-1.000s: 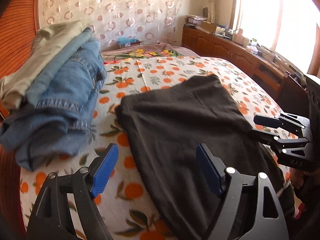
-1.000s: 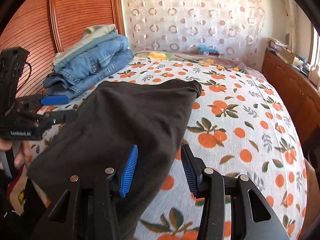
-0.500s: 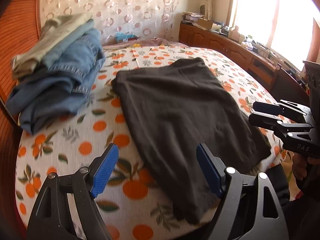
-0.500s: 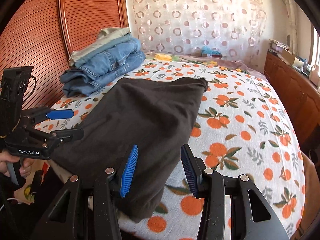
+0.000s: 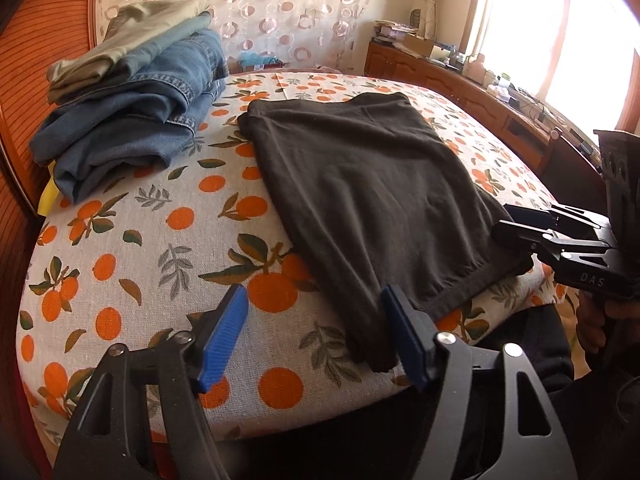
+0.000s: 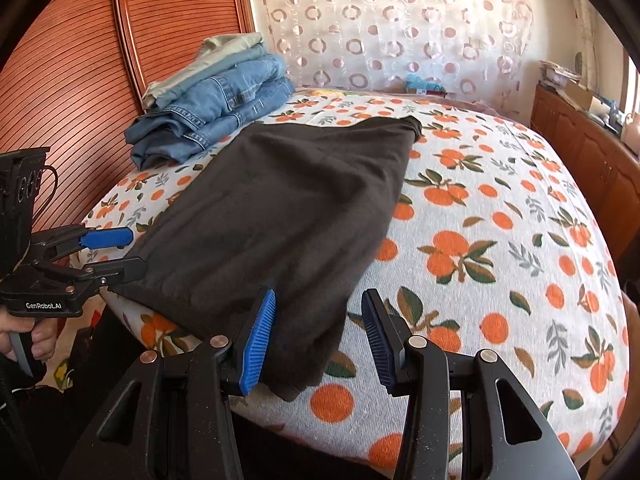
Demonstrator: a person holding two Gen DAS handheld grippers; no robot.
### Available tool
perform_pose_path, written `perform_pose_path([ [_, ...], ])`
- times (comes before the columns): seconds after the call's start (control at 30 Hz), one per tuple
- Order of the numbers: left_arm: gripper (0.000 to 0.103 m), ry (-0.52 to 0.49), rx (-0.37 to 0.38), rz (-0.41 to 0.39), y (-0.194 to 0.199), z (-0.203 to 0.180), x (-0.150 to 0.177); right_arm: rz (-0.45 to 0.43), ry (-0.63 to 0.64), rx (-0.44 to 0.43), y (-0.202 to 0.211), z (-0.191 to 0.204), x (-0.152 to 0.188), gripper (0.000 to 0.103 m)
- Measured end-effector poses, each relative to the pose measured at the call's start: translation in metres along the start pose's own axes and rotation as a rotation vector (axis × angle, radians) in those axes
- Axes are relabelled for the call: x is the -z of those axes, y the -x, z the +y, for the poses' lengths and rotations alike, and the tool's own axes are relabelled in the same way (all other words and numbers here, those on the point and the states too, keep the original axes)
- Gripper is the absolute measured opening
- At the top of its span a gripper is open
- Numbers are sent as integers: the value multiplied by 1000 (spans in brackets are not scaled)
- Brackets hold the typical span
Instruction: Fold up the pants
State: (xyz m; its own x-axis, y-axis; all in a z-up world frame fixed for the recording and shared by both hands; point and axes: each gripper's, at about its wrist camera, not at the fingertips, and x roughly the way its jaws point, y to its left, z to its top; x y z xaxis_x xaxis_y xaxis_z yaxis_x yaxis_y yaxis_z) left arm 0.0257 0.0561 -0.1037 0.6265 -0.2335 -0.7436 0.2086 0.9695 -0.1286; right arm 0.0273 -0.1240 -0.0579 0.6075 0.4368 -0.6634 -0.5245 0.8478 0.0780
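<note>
While both of your grippers hang at the near edge of the bed [image 5: 132,248], the dark pants [image 5: 368,184] lie flat across it, hem end at that edge, just beside the stack of jeans [image 5: 132,120]. Your left gripper [image 5: 316,340] stands open with nothing pinched; its jaws have just been narrowing. Your right gripper [image 6: 318,334] is partly open, straddling the hem corner without pressing it. If you close now, I judge you may catch only the top layer, so the fold would drag crooked. Compared with a second ago, both cameras sit further back, and the hem end now shows whole.
</note>
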Motion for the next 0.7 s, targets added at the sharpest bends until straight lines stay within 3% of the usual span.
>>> perform_pose_path([
  [0.37, 45, -36, 82, 9, 0, -18, 2, 3, -2, -12, 5, 4, 7, 47],
  [0.7, 44, -15, 88, 3, 5, -17, 8, 14, -2, -31, 5, 5, 13, 46],
])
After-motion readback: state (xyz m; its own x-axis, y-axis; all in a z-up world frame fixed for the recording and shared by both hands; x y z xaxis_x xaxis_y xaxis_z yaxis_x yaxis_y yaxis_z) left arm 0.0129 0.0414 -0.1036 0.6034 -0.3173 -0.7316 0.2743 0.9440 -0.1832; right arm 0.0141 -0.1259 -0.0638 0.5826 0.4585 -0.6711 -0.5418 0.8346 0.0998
